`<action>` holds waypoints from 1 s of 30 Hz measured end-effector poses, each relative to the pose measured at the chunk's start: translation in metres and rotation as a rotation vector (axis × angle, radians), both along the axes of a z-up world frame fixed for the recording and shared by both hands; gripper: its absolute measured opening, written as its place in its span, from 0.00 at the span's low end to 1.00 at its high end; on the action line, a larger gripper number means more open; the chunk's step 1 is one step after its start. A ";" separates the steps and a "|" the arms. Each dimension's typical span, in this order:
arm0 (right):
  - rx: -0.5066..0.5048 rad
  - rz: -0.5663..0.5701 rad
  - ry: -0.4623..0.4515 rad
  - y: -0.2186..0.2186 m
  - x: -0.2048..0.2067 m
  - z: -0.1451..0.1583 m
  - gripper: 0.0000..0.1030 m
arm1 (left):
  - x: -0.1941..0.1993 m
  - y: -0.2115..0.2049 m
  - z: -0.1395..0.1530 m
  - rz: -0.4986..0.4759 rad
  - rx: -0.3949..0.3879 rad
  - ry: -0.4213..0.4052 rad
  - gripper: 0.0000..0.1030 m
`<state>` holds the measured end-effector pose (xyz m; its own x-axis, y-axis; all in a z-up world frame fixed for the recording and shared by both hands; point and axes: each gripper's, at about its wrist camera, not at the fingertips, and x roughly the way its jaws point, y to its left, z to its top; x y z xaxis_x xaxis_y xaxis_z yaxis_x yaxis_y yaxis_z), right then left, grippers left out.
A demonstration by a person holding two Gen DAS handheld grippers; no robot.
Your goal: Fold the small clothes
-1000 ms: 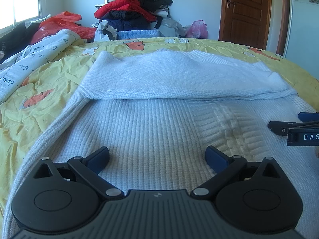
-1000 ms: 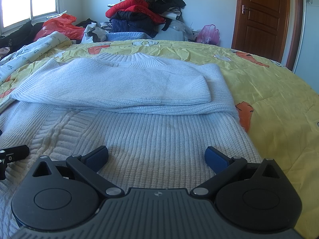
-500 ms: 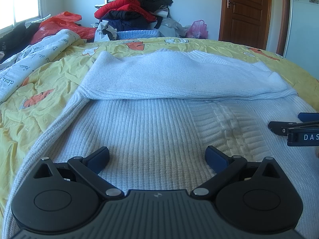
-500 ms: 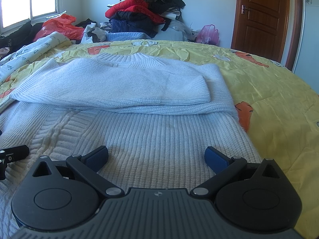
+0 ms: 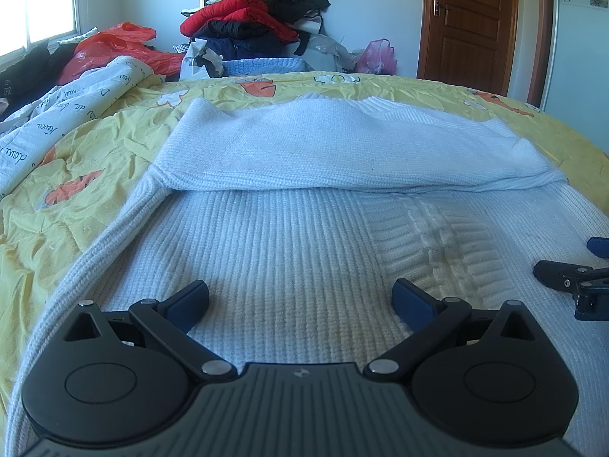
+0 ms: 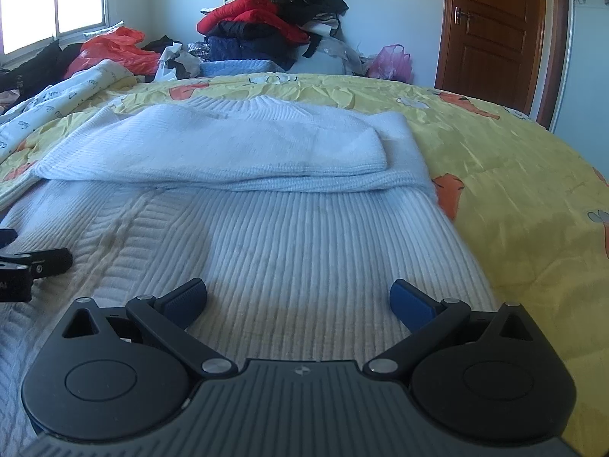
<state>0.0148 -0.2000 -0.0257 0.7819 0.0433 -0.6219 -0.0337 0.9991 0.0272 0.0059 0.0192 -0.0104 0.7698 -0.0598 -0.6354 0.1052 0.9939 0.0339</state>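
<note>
A pale blue ribbed knit sweater (image 5: 289,236) lies flat on the yellow bed, its sleeves folded across the chest (image 5: 342,152). It also shows in the right wrist view (image 6: 304,236), with the folded sleeves (image 6: 236,148) farther off. My left gripper (image 5: 300,302) is open and empty, low over the sweater's lower left part. My right gripper (image 6: 298,301) is open and empty over the lower right part. The right gripper's fingers (image 5: 563,278) show at the right edge of the left wrist view; the left gripper's fingers (image 6: 38,262) show at the left edge of the right wrist view.
The yellow carrot-print bedsheet (image 6: 514,198) spreads to the right and left (image 5: 76,175). A white printed quilt (image 5: 57,122) lies at the left. A pile of clothes (image 5: 259,26) and red bags stand behind the bed. A brown door (image 5: 468,19) is at the back right.
</note>
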 end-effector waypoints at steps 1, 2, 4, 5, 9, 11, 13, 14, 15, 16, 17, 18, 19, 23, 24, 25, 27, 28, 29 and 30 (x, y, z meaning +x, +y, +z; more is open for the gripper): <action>0.000 0.000 0.001 -0.001 0.001 0.000 0.99 | 0.000 0.000 0.000 0.001 0.001 0.001 1.00; -0.002 0.001 0.001 0.001 0.001 0.000 0.99 | -0.001 -0.001 0.000 0.002 0.005 0.001 1.00; -0.002 0.002 0.002 0.000 0.002 0.000 0.99 | -0.004 -0.003 0.002 0.004 0.021 0.003 1.00; -0.001 0.001 0.002 0.001 0.001 0.000 0.99 | -0.007 -0.003 0.002 0.003 0.027 0.005 1.00; 0.003 0.002 0.003 0.002 0.002 0.000 0.99 | -0.021 -0.003 0.002 0.003 0.026 0.011 1.00; 0.003 0.002 0.002 0.002 0.002 0.000 1.00 | -0.025 -0.001 0.001 0.003 0.016 0.003 1.00; 0.003 0.003 0.001 0.003 0.001 0.000 1.00 | -0.024 -0.001 0.000 0.003 0.011 0.002 1.00; 0.002 0.003 0.001 0.003 0.001 0.000 1.00 | -0.023 -0.001 0.000 0.002 0.011 0.002 1.00; 0.002 0.003 0.000 0.003 0.000 0.000 0.99 | -0.022 -0.001 -0.001 0.000 0.010 0.002 1.00; -0.001 0.001 0.000 0.004 0.000 0.000 0.99 | -0.021 0.000 0.000 -0.001 0.008 0.003 1.00; -0.002 0.000 0.000 0.003 -0.001 0.000 0.99 | -0.021 0.000 0.000 -0.002 0.007 0.003 1.00; -0.002 -0.001 0.000 0.003 -0.002 0.000 0.99 | -0.021 0.000 0.000 -0.002 0.007 0.003 1.00; -0.001 -0.001 0.001 0.003 -0.005 0.000 0.99 | -0.021 0.000 0.000 -0.001 0.007 0.003 1.00; -0.002 0.013 0.001 -0.001 -0.020 -0.001 0.99 | -0.021 0.000 0.000 -0.001 0.008 0.003 1.00; -0.004 0.016 0.000 -0.001 -0.024 -0.001 0.99 | -0.021 0.000 0.000 -0.001 0.008 0.003 1.00; -0.008 0.018 -0.001 -0.001 -0.028 -0.001 0.99 | -0.021 0.000 0.000 -0.001 0.008 0.003 1.00; -0.009 0.018 -0.004 -0.001 -0.035 -0.001 0.99 | -0.021 0.000 0.000 -0.001 0.008 0.003 1.00; -0.009 0.017 -0.005 -0.001 -0.036 -0.002 0.99 | -0.021 0.000 0.000 -0.001 0.008 0.003 1.00; -0.009 0.017 -0.005 -0.001 -0.035 -0.002 0.99 | -0.021 0.000 0.000 -0.001 0.008 0.003 1.00; -0.009 0.018 -0.004 -0.001 -0.036 -0.003 0.99 | -0.021 0.000 0.000 -0.001 0.008 0.003 1.00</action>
